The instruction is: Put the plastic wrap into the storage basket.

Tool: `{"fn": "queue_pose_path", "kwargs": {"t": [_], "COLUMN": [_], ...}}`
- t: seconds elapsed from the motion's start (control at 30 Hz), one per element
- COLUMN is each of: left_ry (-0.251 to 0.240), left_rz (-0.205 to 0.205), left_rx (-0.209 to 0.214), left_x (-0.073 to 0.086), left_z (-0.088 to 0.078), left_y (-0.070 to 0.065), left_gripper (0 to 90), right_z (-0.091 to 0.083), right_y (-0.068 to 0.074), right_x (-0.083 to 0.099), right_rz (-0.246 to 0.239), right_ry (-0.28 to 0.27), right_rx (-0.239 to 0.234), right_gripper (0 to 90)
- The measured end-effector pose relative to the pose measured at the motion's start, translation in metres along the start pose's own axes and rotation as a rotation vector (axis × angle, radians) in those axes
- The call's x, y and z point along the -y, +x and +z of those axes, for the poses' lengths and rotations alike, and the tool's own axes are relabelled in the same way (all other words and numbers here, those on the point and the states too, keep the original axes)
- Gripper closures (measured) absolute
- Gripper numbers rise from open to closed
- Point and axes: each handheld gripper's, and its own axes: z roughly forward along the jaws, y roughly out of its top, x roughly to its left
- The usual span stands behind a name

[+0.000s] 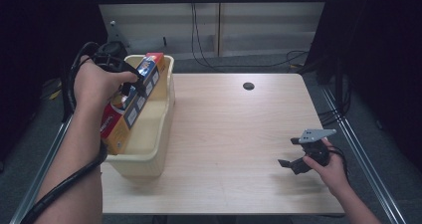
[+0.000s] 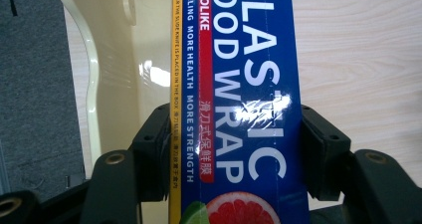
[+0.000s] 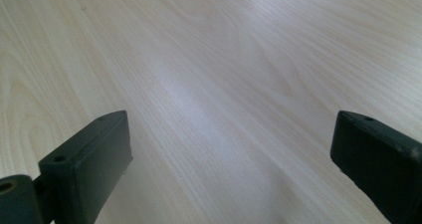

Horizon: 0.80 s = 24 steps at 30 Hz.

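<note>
2 grippers are in play, and we work with the left gripper [image 1: 130, 88] alone: its jaws are clamped across the short width of the plastic wrap box [image 1: 130, 103]. We hold the box tilted over the cream bin [image 1: 149, 157], long axis along the bin's length. Our right gripper [image 1: 293, 153] hovers, jaws spread, well apart over the table [image 1: 239, 134].

wood table [image 1: 239, 134] — 1 cream bin [image 1: 149, 149] (left side)

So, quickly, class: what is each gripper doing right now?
Left gripper: shut on the plastic wrap box, over the cream bin.
Right gripper: open, holding nothing, above the table.
</note>
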Motion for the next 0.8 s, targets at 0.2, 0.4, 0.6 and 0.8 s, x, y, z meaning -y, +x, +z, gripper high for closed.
{"fn": "queue_pose_path", "kwargs": {"t": [0.2, 0.4, 0.6, 0.8], "left_ry": [0.007, 0.019, 0.024, 0.035], "left_rz": [-0.018, -0.028, -0.031, -0.044], "left_rx": [-0.003, -0.008, -0.013, -0.011], "left_x": [0.004, 0.007, 0.01, 0.012], "left_z": [0.004, 0.01, 0.014, 0.019], "left_y": [0.002, 0.005, 0.008, 0.01], "left_gripper": [40.7, 40.7, 40.7, 40.7], "right_z": [0.001, 0.003, 0.004, 0.005], "right_y": [0.0, 0.0, 0.0, 0.001], "right_x": [-0.001, -0.003, -0.004, -0.005], "right_rz": [-0.003, -0.006, -0.011, -0.012], "right_ry": [-0.002, -0.006, -0.006, -0.005], "right_rx": [-0.005, -0.004, -0.006, -0.017], "right_gripper": [2.6, 2.7, 2.7, 2.7]}}
